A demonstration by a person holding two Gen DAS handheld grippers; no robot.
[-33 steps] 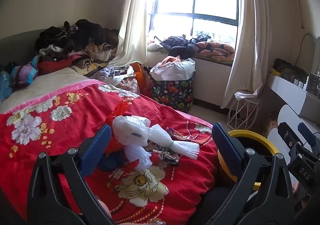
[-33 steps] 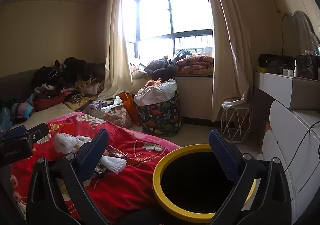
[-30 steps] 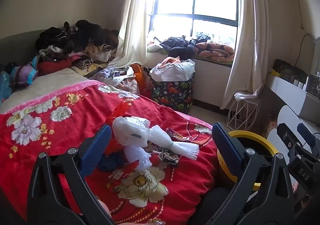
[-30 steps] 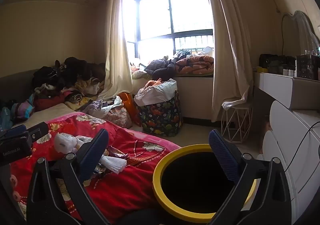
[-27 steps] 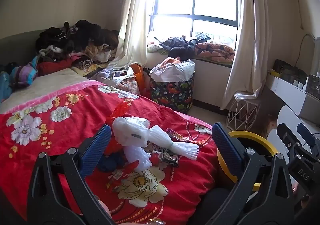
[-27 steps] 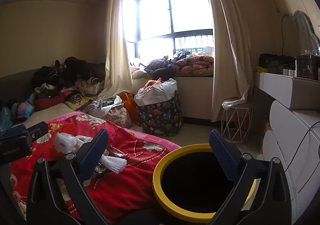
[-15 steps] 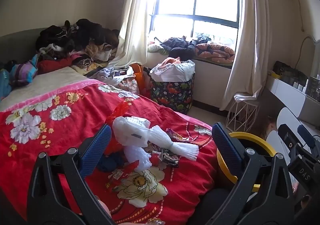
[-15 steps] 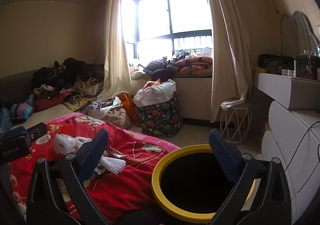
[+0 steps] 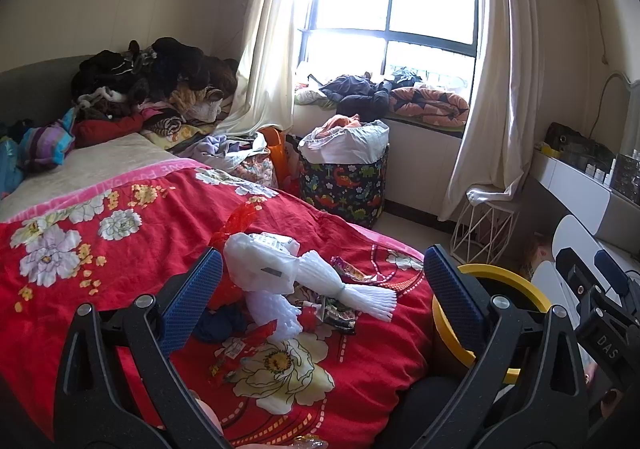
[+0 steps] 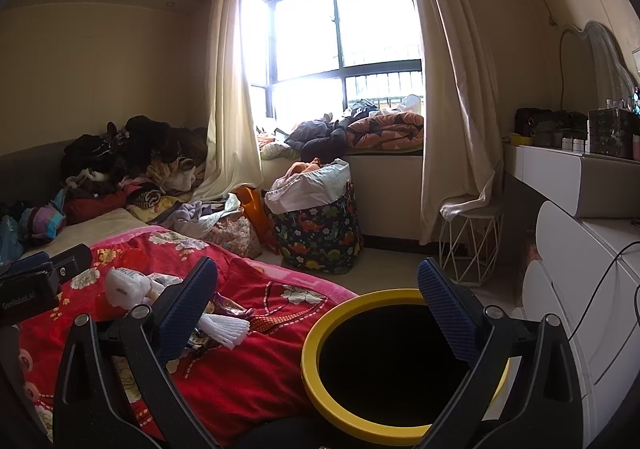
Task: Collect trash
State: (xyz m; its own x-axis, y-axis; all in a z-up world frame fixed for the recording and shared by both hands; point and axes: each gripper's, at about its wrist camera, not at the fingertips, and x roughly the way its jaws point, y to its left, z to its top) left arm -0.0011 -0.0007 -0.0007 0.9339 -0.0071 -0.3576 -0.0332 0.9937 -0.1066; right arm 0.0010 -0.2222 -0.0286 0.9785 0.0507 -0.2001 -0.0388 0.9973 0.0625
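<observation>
Trash lies heaped on the red floral blanket (image 9: pixel 132 249), and every place here is given from that heap. In the left wrist view the left gripper (image 9: pixel 320 301) hangs just short of the pile, its blue pads spread wide with nothing between them, so it looks set to come down over a piece. Nearest its reach is the white foam netting (image 9: pixel 320 281), a soft sleeve tied at one end; under and around it lie crumpled snack wrappers (image 9: pixel 340 315) and scraps of red plastic (image 9: pixel 236 221). To the heap's right, off the bed's edge, stands the yellow-rimmed bin (image 9: pixel 516 289), probably put close so each piece needs only a short carry.

In the right wrist view the right gripper (image 10: pixel 316 309) is likewise spread and empty. It hovers over the yellow-rimmed bin (image 10: pixel 320 329), to the right of the heap, and the dark mouth looks empty as far as can be seen. The white foam netting (image 10: pixel 224 327) shows at the left, on the red floral blanket (image 10: pixel 248 389). Collection, by my judgement, has not begun.
</observation>
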